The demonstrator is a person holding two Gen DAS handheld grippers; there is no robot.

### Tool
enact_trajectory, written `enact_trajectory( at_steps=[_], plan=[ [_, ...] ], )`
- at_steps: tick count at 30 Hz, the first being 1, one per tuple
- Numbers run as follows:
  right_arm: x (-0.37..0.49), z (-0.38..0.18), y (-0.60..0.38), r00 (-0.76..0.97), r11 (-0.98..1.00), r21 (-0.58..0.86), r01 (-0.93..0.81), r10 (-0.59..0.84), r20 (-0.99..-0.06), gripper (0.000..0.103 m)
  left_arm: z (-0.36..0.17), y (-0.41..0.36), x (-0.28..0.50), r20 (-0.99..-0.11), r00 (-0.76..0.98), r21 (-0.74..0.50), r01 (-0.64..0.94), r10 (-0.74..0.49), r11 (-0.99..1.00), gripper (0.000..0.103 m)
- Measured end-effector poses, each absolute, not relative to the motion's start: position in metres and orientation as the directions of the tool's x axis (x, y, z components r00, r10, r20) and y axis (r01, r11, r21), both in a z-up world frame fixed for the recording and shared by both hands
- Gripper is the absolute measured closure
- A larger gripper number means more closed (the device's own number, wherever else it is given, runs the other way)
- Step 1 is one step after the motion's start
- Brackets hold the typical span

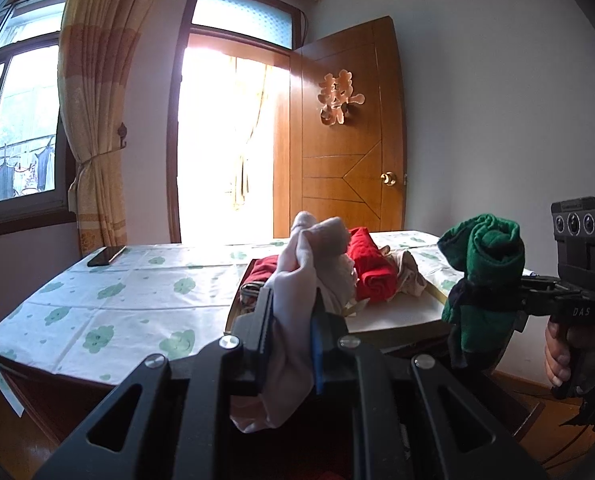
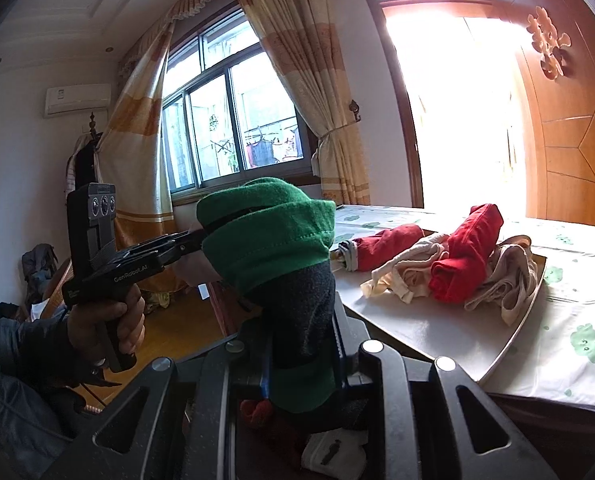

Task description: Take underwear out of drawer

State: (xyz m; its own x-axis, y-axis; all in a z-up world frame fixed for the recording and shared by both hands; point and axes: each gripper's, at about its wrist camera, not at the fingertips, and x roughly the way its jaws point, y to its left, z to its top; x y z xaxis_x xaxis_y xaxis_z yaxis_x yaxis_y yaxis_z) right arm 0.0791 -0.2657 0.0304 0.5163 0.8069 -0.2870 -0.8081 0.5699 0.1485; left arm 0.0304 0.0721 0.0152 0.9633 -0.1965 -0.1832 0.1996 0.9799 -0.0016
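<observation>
left gripper (image 1: 293,316) pinched pale underwear (image 1: 297,280); right gripper (image 2: 301,344) pinched green underwear (image 2: 269,228); floral-clothed table (image 1: 117,292) stood before open door (image 1: 349,132).

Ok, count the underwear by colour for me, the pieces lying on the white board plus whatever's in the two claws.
Red underwear: 2
Cream underwear: 2
Green underwear, in the right claw: 1
Pale pink underwear, in the left claw: 1
Total: 6, with 4 on the white board
</observation>
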Motion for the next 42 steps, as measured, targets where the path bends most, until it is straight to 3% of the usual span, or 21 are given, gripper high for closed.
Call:
enact_trajectory(
  at_steps=[17, 42],
  plan=[
    [0.146, 0.052, -0.257, 0.548, 0.646, 0.300, -0.702, 0.759, -0.352, 0.078, 0.043, 0.050, 0.095, -0.216, 0.958, 0.021, 0.199, -0.190, 0.980, 0.089],
    [0.268, 0.085, -0.229, 0.576, 0.736, 0.448, -0.508, 0.677, -0.458, 0.078, 0.060, 0.028, 0.213, -0.349, 0.923, -0.056, 0.148, -0.158, 0.987, 0.089]
  ],
)
